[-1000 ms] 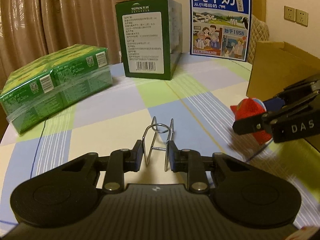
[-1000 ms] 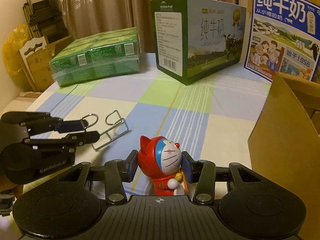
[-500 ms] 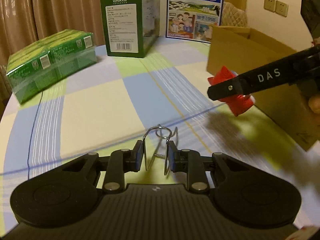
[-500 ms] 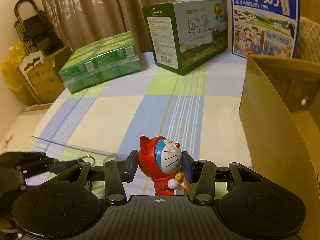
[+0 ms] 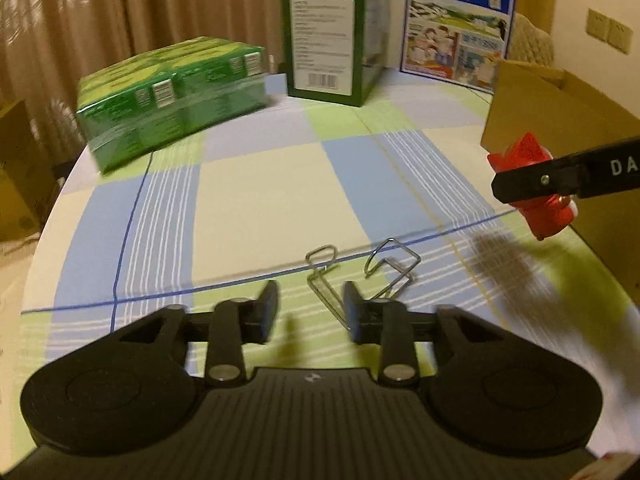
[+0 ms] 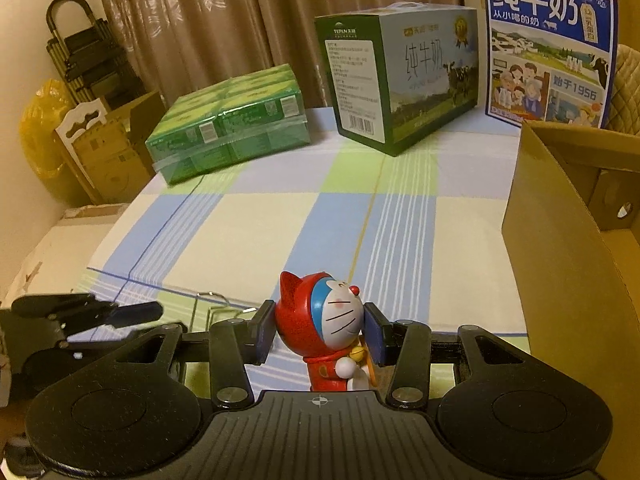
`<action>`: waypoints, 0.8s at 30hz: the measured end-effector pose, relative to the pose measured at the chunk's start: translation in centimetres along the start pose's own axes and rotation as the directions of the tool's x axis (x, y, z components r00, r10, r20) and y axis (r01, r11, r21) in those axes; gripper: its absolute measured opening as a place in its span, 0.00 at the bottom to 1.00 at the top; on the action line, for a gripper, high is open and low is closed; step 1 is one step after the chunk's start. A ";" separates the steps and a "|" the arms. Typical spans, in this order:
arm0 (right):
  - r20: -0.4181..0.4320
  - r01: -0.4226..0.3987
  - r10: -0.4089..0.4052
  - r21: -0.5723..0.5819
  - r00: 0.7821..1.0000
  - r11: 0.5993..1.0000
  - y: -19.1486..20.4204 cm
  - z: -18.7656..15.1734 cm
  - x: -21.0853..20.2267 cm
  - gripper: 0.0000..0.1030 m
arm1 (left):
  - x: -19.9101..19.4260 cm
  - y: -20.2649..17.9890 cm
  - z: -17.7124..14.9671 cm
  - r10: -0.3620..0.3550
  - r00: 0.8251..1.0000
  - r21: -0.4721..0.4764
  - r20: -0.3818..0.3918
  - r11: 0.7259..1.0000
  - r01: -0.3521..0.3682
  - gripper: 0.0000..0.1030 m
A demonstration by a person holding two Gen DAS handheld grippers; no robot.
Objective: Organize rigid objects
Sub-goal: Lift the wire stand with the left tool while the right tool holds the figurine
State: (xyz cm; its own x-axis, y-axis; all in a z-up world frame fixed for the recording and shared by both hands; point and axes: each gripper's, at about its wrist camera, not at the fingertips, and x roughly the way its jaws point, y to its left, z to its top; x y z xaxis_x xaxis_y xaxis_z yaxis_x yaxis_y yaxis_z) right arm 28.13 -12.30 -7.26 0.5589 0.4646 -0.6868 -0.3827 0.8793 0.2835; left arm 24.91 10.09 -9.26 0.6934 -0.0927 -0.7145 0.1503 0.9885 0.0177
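The table, under a checked cloth of blue, green and cream, is the landmark. At its right edge stands one open cardboard box, its near wall rising beside the right gripper. At the table's far side stand three packs: one shrink-wrapped green carton pack at the far left, one upright milk case in the far middle, and one blue milk poster-box at the far right, behind the cardboard box. Off the table's left edge sit more cartons, a folded trolley and a yellow bag.

There are two grippers. The right gripper is pinching one red Doraemon figure by the head and holds it above the table's near right part, just beside the cardboard box wall; in the left view the figure hangs clear of the cloth over its shadow. The left gripper is spread wide over the table's near middle, with nothing between its fingers. One wire clip, with two looped handles, lies on the cloth just ahead of it, one leg running close to the right finger; whether they touch, I cannot tell.
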 end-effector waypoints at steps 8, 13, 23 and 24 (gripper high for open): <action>0.008 0.011 -0.011 0.025 1.000 1.000 -0.9 0.6 0.1 0.41 | 2.2 -1.6 0.4 -0.001 1.000 -0.167 -0.003 0.986 0.000 0.79; 0.013 0.017 -0.018 0.052 1.000 0.999 -1.8 1.0 0.2 0.41 | 4.2 -3.3 0.8 0.080 0.996 -0.172 0.024 0.982 -0.075 0.80; -0.003 0.007 -0.007 0.054 1.000 0.998 -1.9 1.0 0.7 0.41 | 5.5 -2.9 1.0 0.063 0.998 -0.210 0.026 0.976 -0.056 0.80; -0.004 0.007 -0.007 0.054 1.000 0.998 -1.9 1.0 0.7 0.41 | 5.6 -3.0 1.0 0.051 0.998 -0.204 0.031 0.978 -0.043 0.80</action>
State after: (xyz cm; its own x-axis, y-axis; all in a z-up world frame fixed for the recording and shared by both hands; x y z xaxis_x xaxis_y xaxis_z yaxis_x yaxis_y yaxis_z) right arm 30.04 -13.51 -7.61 0.5585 0.4583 -0.6914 -0.3383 0.8869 0.3146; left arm 29.08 6.44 -12.63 0.7218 -0.0461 -0.6906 -0.0268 0.9952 -0.0944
